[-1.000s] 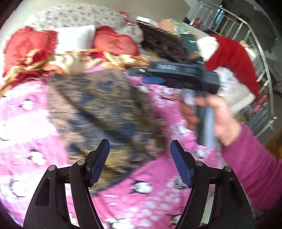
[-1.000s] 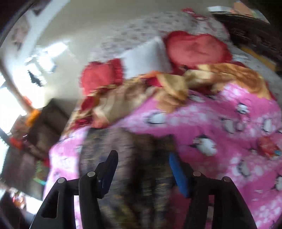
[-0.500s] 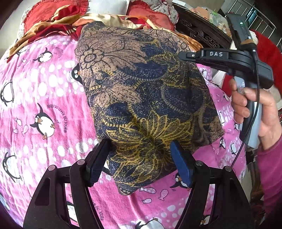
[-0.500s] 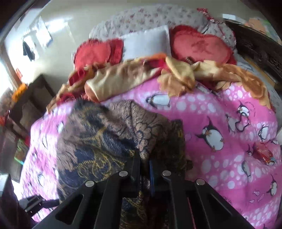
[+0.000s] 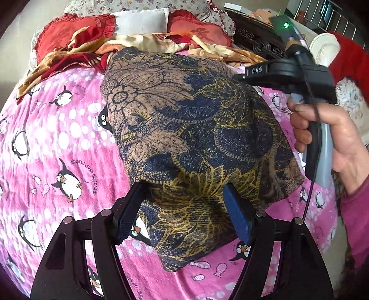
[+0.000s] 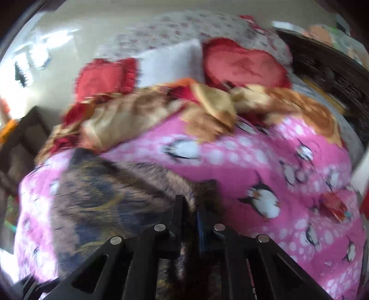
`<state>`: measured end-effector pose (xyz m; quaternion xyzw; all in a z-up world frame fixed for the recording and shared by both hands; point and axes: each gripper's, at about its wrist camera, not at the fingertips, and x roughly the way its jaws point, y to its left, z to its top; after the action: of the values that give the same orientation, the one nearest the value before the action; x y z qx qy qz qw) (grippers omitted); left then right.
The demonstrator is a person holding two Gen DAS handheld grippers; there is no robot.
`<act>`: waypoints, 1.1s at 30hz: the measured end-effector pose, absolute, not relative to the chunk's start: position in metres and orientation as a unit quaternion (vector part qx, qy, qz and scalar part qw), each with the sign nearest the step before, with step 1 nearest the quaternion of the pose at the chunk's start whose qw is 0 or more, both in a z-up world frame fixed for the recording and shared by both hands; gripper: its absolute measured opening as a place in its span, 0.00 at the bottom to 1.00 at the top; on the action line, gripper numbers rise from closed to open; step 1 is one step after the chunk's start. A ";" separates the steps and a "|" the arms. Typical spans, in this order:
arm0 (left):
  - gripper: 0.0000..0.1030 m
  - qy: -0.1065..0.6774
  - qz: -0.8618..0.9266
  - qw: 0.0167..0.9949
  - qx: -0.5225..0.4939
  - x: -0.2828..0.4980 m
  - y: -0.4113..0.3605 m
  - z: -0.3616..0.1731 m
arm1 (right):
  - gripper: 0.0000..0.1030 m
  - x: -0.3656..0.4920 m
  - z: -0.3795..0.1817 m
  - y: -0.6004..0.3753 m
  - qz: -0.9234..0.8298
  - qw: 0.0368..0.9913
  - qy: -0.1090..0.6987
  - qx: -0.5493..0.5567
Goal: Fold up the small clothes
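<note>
A bed point(image 5: 69, 129) in pink penguin bedding; red cushions point(image 5: 69, 30) far, dark carved furniture point(image 5: 256, 41) far right.

We count one dark floral garment point(image 5: 191, 129), one pink penguin-print blanket point(image 5: 57, 143), two red ruffled cushions point(image 5: 69, 34), one white pillow point(image 5: 140, 22), one crumpled gold-and-red cloth point(image 5: 69, 55), and two grippers point(image 5: 182, 213).

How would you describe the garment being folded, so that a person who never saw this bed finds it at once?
Start from the pink penguin bedspread. In its middle lies the garment, a dark blue, brown and gold floral cloth. The red and gold blanket by the pillows is brighter; only the garment is pinched by the right gripper.
</note>
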<state>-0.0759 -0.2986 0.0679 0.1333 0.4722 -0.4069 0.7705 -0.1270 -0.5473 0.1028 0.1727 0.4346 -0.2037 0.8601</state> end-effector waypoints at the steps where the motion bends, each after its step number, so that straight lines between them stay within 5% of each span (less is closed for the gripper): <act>1: 0.70 0.472 -0.406 0.771 0.133 -0.074 -0.303 0.065 | 0.08 -0.127 0.096 -0.552 -0.206 0.855 0.441 0.180; 5: 0.70 0.473 -0.406 0.771 0.134 -0.074 -0.302 0.065 | 0.08 -0.149 0.105 -0.559 -0.182 0.859 0.427 0.218; 7: 0.70 0.474 -0.405 0.771 0.132 -0.073 -0.303 0.064 | 0.21 -0.171 0.124 -0.552 -0.165 0.868 0.408 0.229; 9: 0.70 0.475 -0.404 0.771 0.129 -0.073 -0.303 0.064 | 0.55 -0.192 0.138 -0.537 -0.142 0.876 0.398 0.230; 16: 0.70 0.480 -0.399 0.774 0.108 -0.072 -0.294 0.068 | 0.55 -0.234 0.121 -0.481 -0.103 0.878 0.433 0.174; 17: 0.70 0.482 -0.398 0.773 0.107 -0.072 -0.294 0.068 | 0.53 -0.235 0.111 -0.478 -0.100 0.872 0.445 0.177; 20: 0.69 0.483 -0.398 0.773 0.109 -0.075 -0.291 0.072 | 0.03 -0.237 0.097 -0.470 -0.100 0.868 0.460 0.158; 29: 0.70 0.485 -0.409 0.771 0.053 -0.058 -0.285 0.076 | 0.01 -0.282 0.084 -0.525 -0.145 0.851 0.437 0.252; 31: 0.69 0.491 -0.411 0.768 0.030 -0.051 -0.282 0.074 | 0.22 -0.287 0.100 -0.529 -0.142 0.867 0.403 0.256; 33: 0.69 0.499 -0.419 0.759 -0.002 -0.041 -0.278 0.070 | 0.89 -0.276 0.110 -0.526 -0.113 0.880 0.390 0.247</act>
<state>-0.0406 -0.2783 0.0699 -0.0021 0.4987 -0.4193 0.7586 -0.2765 -0.5259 0.1102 0.2471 0.3896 -0.1134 0.8800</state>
